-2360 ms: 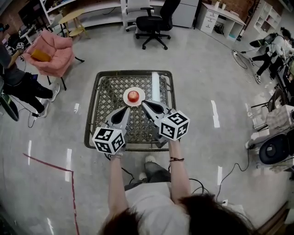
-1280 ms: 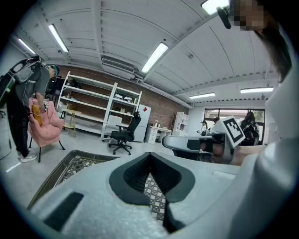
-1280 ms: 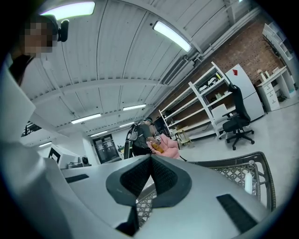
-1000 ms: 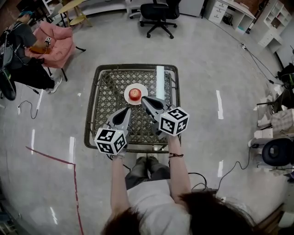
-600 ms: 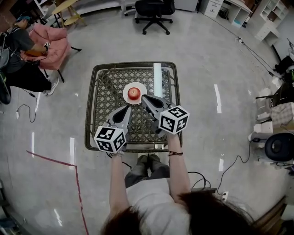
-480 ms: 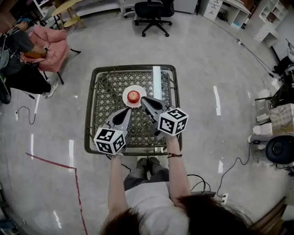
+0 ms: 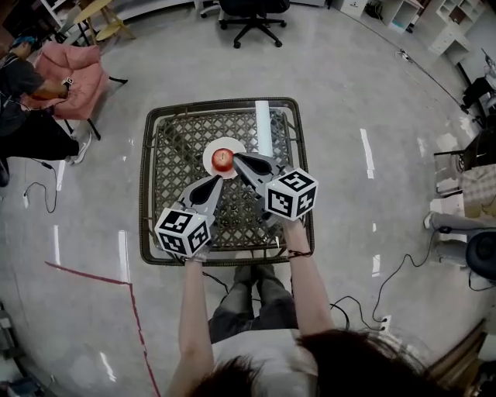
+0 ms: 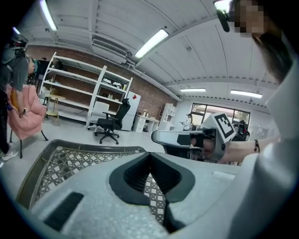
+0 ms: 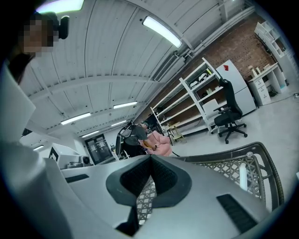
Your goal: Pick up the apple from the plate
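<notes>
Apple [image 7: 222, 159], red, sits on a small white plate [image 7: 209, 154] on the far half of a lattice-topped table [image 7: 145, 194], a little right of the table's centre line in the head view.

Right gripper [image 7: 235, 156]: jaws fully together, tips meeting in one point, nothing held. Its tip lies at the apple's 3 o'clock, just beside the fruit and over the plate (contact cannot be confirmed from the head view). In the right gripper view [image 9: 150, 157] only the table lattice shows through the gap behind the meeting tips.

Left gripper [image 7: 218, 179]: jaws likewise pressed together and empty. Its tip lies at the apple's 6 o'clock, at the plate's near rim and apart from the fruit. In the left gripper view [image 8: 150, 153] the lattice alone shows behind the closed tips, and the right gripper [image 8: 157, 136] crosses at 2 o'clock.

The apple lies outside both pairs of jaws, just ahead of the two tips, which converge toward it.

A white strip [image 7: 263, 128] lies on the table at the plate's 1 o'clock. A black office chair [image 7: 248, 9] stands on the floor at 12 o'clock beyond the table.
</notes>
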Action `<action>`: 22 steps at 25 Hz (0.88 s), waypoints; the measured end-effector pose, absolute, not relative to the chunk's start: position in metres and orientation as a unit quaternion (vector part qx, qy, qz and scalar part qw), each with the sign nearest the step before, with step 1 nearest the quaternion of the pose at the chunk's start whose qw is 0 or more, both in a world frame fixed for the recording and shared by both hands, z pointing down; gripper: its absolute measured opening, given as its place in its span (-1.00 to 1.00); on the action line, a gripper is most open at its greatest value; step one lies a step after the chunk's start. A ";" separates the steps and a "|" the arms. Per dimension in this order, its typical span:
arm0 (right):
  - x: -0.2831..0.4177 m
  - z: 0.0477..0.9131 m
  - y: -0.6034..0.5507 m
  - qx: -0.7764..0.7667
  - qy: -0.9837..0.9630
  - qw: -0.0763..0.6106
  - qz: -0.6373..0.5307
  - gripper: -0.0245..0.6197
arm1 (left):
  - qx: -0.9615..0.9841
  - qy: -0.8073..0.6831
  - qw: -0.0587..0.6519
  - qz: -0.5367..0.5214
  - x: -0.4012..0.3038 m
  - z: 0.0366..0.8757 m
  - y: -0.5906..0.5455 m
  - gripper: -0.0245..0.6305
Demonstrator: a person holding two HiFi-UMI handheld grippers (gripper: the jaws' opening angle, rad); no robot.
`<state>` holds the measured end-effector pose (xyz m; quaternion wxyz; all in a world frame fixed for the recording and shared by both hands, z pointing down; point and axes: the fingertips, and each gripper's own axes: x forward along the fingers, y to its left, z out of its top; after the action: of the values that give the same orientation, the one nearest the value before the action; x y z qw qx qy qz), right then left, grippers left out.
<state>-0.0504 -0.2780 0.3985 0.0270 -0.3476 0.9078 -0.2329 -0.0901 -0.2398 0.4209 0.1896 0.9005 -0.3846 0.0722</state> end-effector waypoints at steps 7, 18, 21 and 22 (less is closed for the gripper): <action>-0.046 0.441 -0.285 -0.348 0.902 -0.001 -0.255 -0.90 | 0.900 -0.379 0.200 0.087 -0.091 0.451 -0.255 -0.89; -0.048 0.480 -0.302 -0.343 0.904 -0.020 -0.255 -0.90 | 0.888 -0.389 0.223 0.102 -0.105 0.491 -0.273 -0.89; -0.046 0.485 -0.310 -0.344 0.904 -0.016 -0.255 -0.90 | 0.885 -0.394 0.220 0.114 -0.110 0.502 -0.277 -0.89; -0.046 0.488 -0.311 -0.344 0.903 -0.016 -0.256 -0.90 | 0.885 -0.394 0.221 0.117 -0.110 0.506 -0.276 -0.89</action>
<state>-0.0455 -0.3110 0.4883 -0.0164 -0.3440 0.9034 -0.2556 -0.1101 -0.2761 0.5057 0.2213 0.8845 -0.3937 0.1168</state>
